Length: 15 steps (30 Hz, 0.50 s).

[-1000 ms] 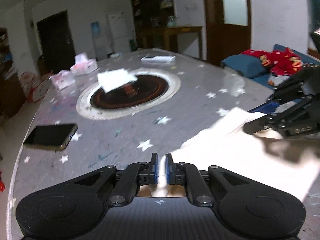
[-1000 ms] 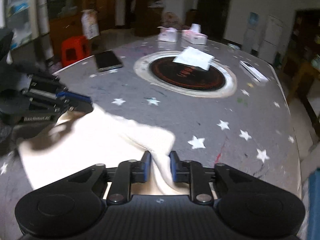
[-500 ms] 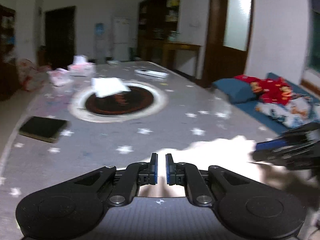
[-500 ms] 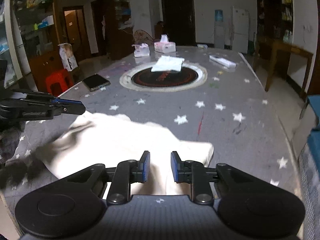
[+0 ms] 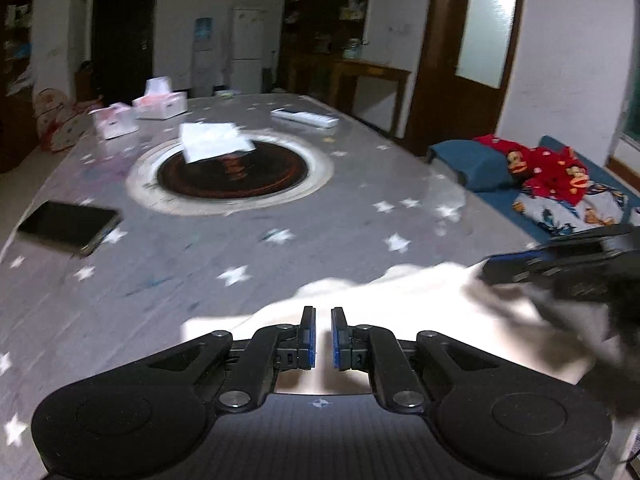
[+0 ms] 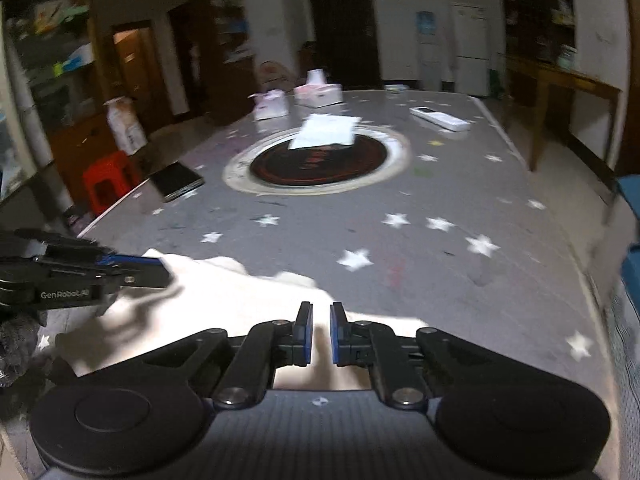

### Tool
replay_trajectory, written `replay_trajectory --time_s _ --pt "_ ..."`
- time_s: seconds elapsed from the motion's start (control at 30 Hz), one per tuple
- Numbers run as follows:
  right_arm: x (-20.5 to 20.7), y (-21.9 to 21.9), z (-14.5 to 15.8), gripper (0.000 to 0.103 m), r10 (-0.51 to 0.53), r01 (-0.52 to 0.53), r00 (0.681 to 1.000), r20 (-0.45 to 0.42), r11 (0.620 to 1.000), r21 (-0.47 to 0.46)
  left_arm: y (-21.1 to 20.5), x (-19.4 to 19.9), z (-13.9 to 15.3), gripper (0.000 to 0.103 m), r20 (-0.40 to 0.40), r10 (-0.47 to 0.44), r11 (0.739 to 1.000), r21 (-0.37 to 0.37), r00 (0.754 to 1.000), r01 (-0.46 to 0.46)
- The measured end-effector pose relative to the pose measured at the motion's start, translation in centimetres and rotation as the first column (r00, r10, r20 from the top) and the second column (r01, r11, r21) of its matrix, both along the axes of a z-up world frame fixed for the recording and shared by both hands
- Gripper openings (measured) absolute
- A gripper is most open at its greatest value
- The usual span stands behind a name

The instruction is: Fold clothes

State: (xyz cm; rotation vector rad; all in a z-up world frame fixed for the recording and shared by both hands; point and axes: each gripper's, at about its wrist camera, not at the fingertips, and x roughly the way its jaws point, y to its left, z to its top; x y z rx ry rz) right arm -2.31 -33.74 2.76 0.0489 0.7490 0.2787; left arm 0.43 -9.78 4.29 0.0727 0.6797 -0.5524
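Observation:
A cream-white garment point(image 5: 400, 304) lies on the near edge of the grey star-patterned table point(image 5: 280, 216); it also shows in the right wrist view point(image 6: 224, 300). My left gripper point(image 5: 323, 332) hangs over the garment's near left part, jaws a narrow gap apart with cloth showing between them; whether they pinch it I cannot tell. It shows at the left of the right wrist view point(image 6: 156, 270). My right gripper point(image 6: 319, 332) hangs over the garment's near right part, jaws likewise slightly apart. It shows at the right of the left wrist view point(image 5: 496, 268).
A folded white cloth point(image 5: 214, 142) lies on the round dark hotplate point(image 5: 232, 168) mid-table. A black phone point(image 5: 68, 226) lies at the left. Tissue boxes point(image 5: 160, 102) and a white remote point(image 5: 304, 117) sit at the far end. A red stool point(image 6: 106, 180) stands left of the table.
Both grippers have tilted up and drawn back from the cloth. The jaws that pinched the garment a second ago now stand slightly apart, and the garment lies flatter on the table.

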Motion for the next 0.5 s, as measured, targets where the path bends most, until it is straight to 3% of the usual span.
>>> replay_trajectory --time_s 0.27,0.4,0.5 --pt "2.6 0.8 -0.3 0.007 0.015 -0.014 1.0 -0.021 1.0 0.006 -0.6 2.8 -1.1 0.01 -0.038 0.047 0.999 -0.006 0.998 -0.047" --pt "1.2 -0.2 1.1 0.008 0.009 -0.009 1.0 0.01 1.0 0.004 0.2 2.4 -0.6 0.011 -0.029 0.071 0.997 -0.022 0.997 -0.071" --pt "-1.2 -0.3 1.9 0.009 0.039 -0.039 0.999 0.029 0.999 0.003 0.7 0.7 0.2 0.011 -0.016 0.037 0.998 -0.049 0.999 -0.038"
